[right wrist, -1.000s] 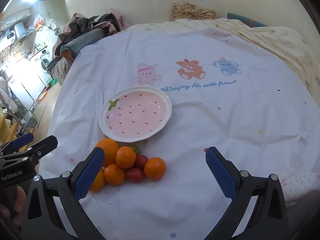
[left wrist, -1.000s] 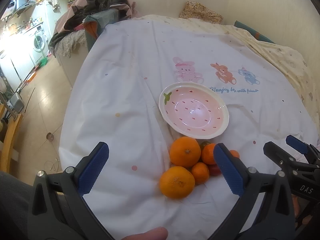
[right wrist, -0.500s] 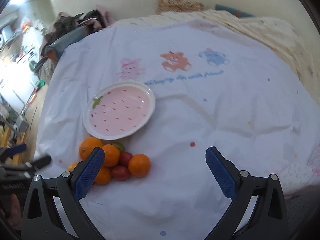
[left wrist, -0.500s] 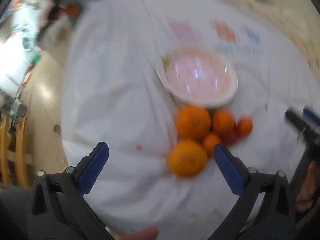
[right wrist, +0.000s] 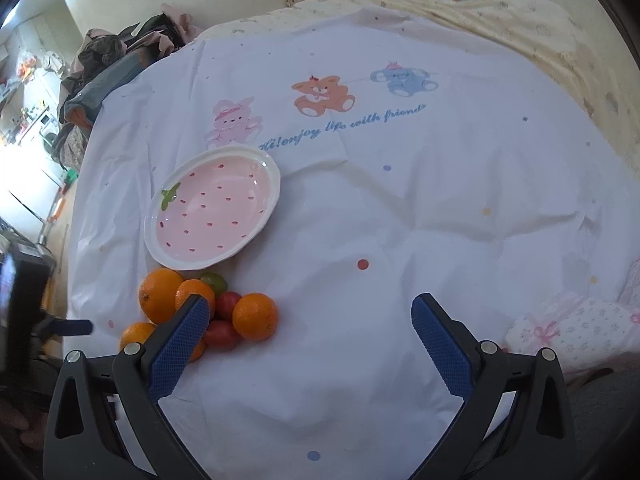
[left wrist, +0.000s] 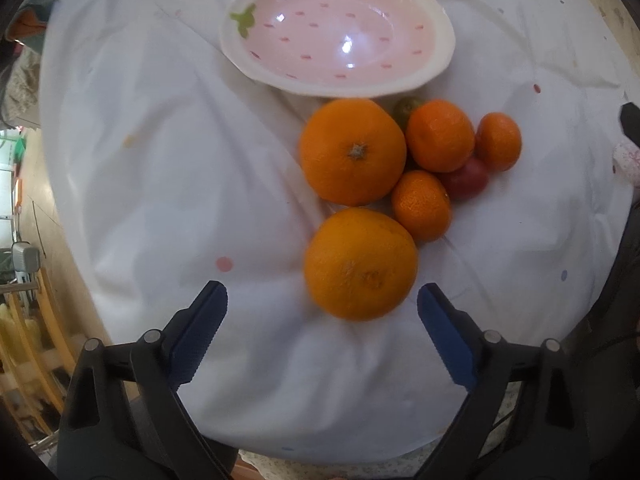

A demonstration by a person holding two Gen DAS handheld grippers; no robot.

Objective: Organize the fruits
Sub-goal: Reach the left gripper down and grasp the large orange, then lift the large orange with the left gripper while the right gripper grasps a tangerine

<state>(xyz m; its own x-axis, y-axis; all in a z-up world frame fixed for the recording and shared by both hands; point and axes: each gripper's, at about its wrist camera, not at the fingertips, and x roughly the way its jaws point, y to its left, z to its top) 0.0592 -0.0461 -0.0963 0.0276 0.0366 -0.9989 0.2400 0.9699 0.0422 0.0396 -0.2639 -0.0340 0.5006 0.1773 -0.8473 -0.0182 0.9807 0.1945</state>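
One bowl (left wrist: 434, 24), pink with red flecks and a cream rim, sits on the white sheet (left wrist: 160, 184) of a bed, nothing in it. Just below it lies the fruit, all in one touching cluster. The left wrist view gives the clearest count: two big oranges (left wrist: 354, 151) and (left wrist: 361, 263), three small mandarins (left wrist: 440, 135), (left wrist: 499, 142) and (left wrist: 421, 205), one red fruit (left wrist: 468, 178) wedged between the mandarins, and one green fruit (left wrist: 405, 108) (only its top peeks out behind the upper orange, touching the bowl's rim).

The right wrist view shows two red fruits (right wrist: 228, 305) and (right wrist: 221, 334), so one of them is hidden from the left camera. In that same view the right tool's left finger (right wrist: 176, 350) covers part of the cluster, and the lower orange is half cut off behind it.

The left tool (left wrist: 322, 338) hovers just short of the nearest orange, its blue pads wide apart, holding nothing. The right tool (right wrist: 310, 350) is likewise spread wide over bare sheet, to the right of the fruit.

Three cartoon animals (right wrist: 323, 95) and a line of blue script are printed on the sheet. A heap of clothes (right wrist: 116, 64) lies at the bed's far left corner; its separate pieces are hard to make out.
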